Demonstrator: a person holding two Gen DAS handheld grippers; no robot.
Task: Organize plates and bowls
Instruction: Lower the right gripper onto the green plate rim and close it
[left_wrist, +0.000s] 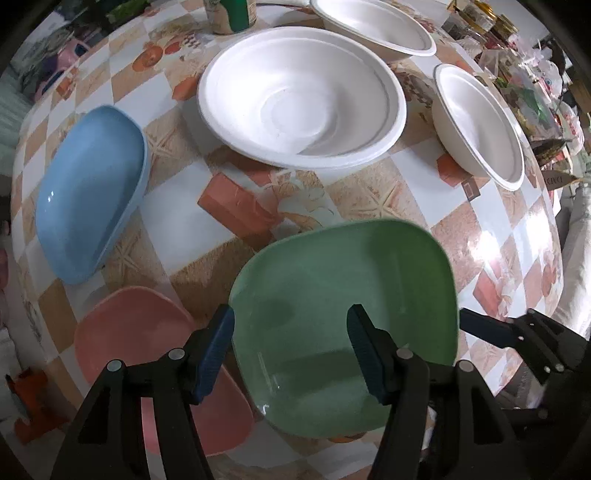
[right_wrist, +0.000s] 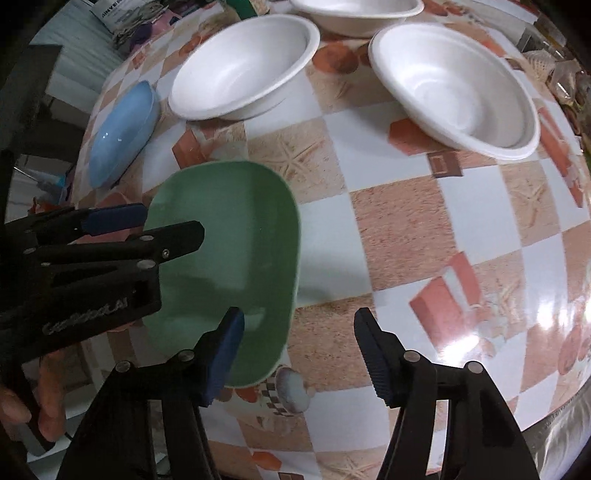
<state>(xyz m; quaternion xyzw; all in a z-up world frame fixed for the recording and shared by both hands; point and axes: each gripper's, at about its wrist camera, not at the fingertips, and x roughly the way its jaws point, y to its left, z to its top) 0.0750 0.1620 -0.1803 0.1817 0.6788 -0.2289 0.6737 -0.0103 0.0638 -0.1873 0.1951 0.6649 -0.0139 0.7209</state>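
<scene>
We have the table (left_wrist: 373, 192) under both hands, its checked cloth carrying white bowls at the far side and coloured plates at the near left; the big white bowl (left_wrist: 303, 99) sits far centre in the left wrist view, with a smaller white bowl (left_wrist: 480, 125) to its right and another (left_wrist: 373, 22) beyond. The blue plate (left_wrist: 88, 192) lies at the left, the pink plate (left_wrist: 147, 354) near left, and the green plate (left_wrist: 343, 325) sits nearest, just right of the pink one.

Our left gripper (left_wrist: 291, 354) points down over the green plate's left edge; its jaws are spread, one finger outside the rim toward the pink plate, the other over the basin, and whether either pad touches we cannot tell. Our right gripper (right_wrist: 299, 354) has its jaws spread too, straddling the plate's right rim (right_wrist: 291, 295), left finger over the green, right finger over bare cloth.

So the plate lies between our two hands, each at an opposite edge; we judge the coming move to be a closing on both rims, then a lift.
</scene>
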